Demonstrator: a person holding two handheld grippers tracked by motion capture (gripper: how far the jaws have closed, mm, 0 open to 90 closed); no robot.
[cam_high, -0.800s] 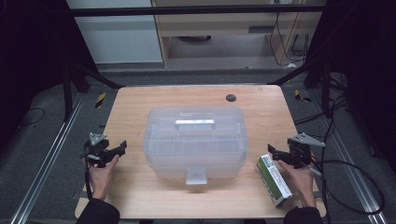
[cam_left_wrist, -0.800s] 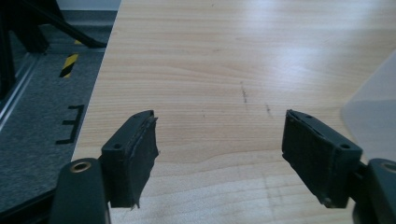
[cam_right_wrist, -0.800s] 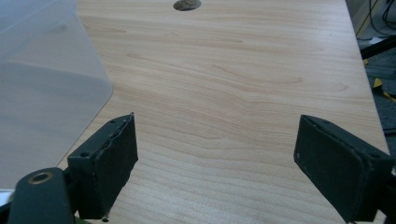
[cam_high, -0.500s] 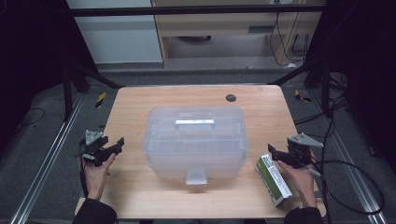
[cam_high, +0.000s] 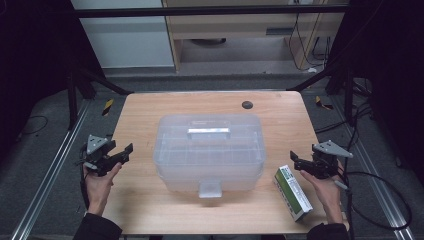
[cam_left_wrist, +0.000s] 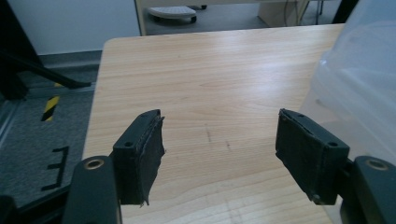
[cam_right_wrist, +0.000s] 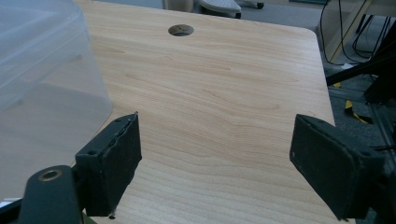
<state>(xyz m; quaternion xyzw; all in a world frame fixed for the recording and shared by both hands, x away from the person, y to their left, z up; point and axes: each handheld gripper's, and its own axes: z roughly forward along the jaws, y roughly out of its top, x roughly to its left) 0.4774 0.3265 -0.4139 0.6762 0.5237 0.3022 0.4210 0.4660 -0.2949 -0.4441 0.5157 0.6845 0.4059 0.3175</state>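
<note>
Right gripper view shows the right gripper (cam_right_wrist: 217, 163) with jaws spread wide over bare table (cam_right_wrist: 219, 93), gripping nothing. High view puts the green box (cam_high: 293, 192) just beside and below that gripper (cam_high: 306, 164), toward the person, its long axis running from the clear storage bin (cam_high: 209, 150) out to the table's near right corner. The left gripper (cam_high: 118, 154), likewise gaping and empty, sits beyond the bin, so the right is likely the one to reach the box.
</note>
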